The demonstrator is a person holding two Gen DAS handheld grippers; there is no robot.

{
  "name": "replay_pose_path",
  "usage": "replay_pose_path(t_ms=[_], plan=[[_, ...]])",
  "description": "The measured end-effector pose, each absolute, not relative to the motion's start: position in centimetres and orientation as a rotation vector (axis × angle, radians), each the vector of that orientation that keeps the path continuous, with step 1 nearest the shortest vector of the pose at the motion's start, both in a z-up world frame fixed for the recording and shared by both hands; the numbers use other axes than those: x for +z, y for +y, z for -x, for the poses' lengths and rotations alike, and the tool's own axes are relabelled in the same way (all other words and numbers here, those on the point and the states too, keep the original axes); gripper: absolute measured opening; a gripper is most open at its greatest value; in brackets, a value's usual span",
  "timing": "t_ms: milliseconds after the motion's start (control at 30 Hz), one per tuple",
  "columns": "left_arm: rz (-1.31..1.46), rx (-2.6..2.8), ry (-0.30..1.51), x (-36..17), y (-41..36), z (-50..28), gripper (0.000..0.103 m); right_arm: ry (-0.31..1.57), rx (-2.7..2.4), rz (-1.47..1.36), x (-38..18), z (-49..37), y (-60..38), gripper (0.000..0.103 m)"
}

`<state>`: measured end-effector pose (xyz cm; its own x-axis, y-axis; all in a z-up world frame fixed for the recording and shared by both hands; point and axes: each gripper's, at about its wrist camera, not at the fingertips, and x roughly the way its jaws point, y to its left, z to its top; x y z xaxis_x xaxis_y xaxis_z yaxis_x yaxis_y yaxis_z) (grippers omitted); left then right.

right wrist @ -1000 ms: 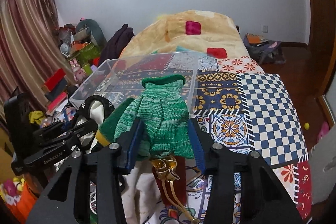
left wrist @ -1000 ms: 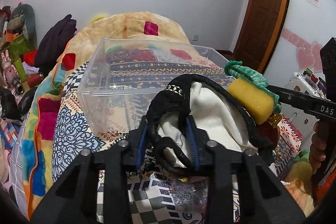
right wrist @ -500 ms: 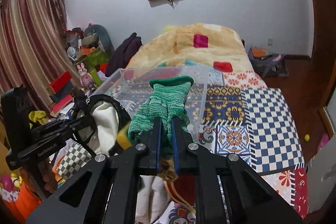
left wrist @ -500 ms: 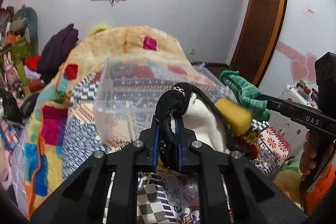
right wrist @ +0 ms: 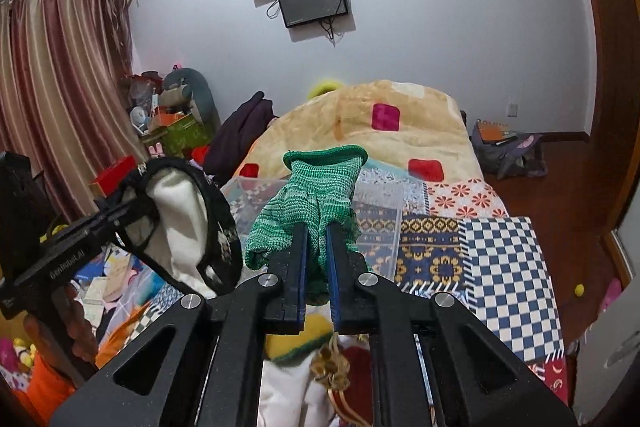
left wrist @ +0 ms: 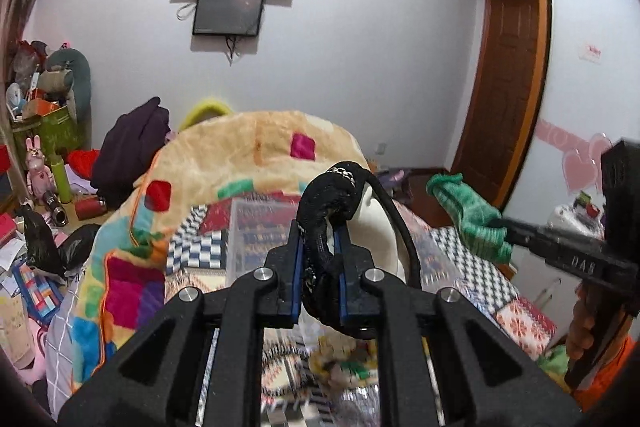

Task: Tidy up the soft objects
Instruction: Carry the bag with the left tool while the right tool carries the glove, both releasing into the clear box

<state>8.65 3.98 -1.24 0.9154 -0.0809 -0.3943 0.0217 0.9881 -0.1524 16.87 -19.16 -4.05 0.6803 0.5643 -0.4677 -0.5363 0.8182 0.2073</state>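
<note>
Black-trimmed white fabric pouch [left wrist: 362, 211] pinched by black rim in left gripper [left wrist: 319, 259], raised above clear plastic storage bin [left wrist: 256, 227] on patchwork bed. Green knitted glove [right wrist: 316, 195] clamped in right gripper [right wrist: 316, 259], lifted near bin.

Green glove [right wrist: 316, 195] is coarse knit cloth; the box [right wrist: 380, 203] clear glossy plastic (bedspread [right wrist: 508, 267] matt fabric).

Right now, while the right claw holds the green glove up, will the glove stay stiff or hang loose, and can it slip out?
The green glove is probably floppy: its knit bends and droops around the right claw. It seems light, since a narrow pinch carries it. Slipping looks unlikely, because the rough knit is bunched between the shut jaws.
</note>
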Motion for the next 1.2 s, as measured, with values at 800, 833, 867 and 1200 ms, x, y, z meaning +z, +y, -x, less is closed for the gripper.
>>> replay_pose_path(t_ms=[800,833,867,1200], plan=[[0.129,0.023,0.608,-6.5,5.4,-18.2,0.013,0.741,0.532,0.064,-7.9,-23.7,-14.7,0.008],[0.131,0.014,0.633,-7.1,5.3,-18.6,0.013,0.753,0.537,0.084,-8.1,-23.7,-14.4,0.009],[0.131,0.01,0.647,-7.4,5.2,-18.7,0.013,0.761,0.54,0.097,-8.3,-23.7,-14.2,0.009],[0.095,-0.011,0.707,-8.1,4.1,-18.9,0.021,0.809,0.557,0.113,-8.7,-23.7,-14.1,0.013]])
